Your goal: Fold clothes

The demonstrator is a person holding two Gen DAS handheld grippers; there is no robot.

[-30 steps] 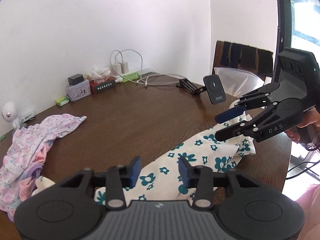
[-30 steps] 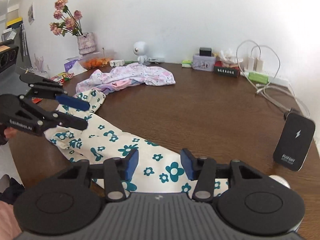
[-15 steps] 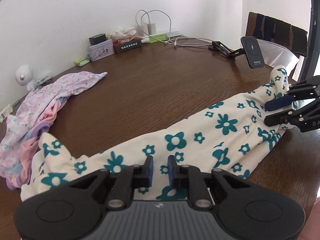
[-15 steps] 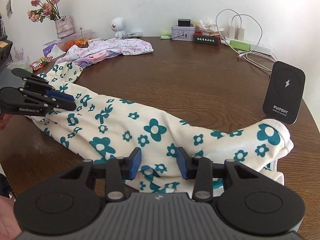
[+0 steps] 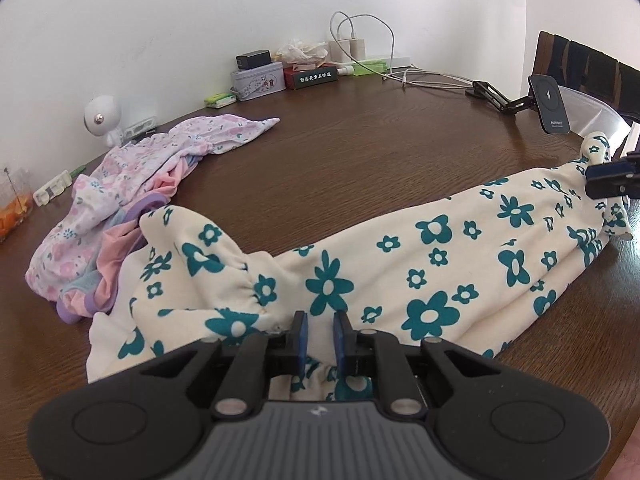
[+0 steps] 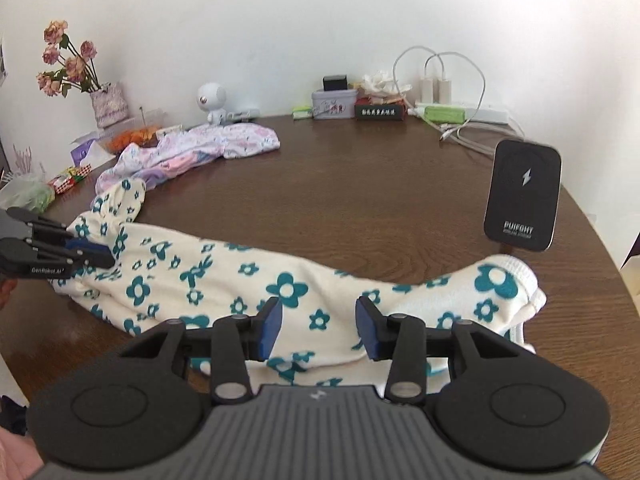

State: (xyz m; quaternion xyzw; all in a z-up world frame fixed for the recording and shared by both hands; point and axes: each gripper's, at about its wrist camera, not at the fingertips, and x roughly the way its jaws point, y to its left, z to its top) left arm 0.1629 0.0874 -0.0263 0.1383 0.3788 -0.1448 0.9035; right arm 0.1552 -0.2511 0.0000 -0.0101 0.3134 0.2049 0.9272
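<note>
Left wrist view: my left gripper (image 5: 320,330) is pinched on the gathered waist of the floral pants (image 5: 440,264). They stretch along the table (image 5: 360,152) edge toward the charger (image 5: 551,105), near my right gripper (image 5: 608,178).

Right wrist view: my right gripper (image 6: 318,330) is opening over the cuff end just short of the charger (image 6: 522,192), pads not pressing cloth. The left gripper (image 6: 86,254) is at the far end.

Bright even daylight, soft shadows, sharp focus; strong fisheye bending, dark vignette at corners.
</note>
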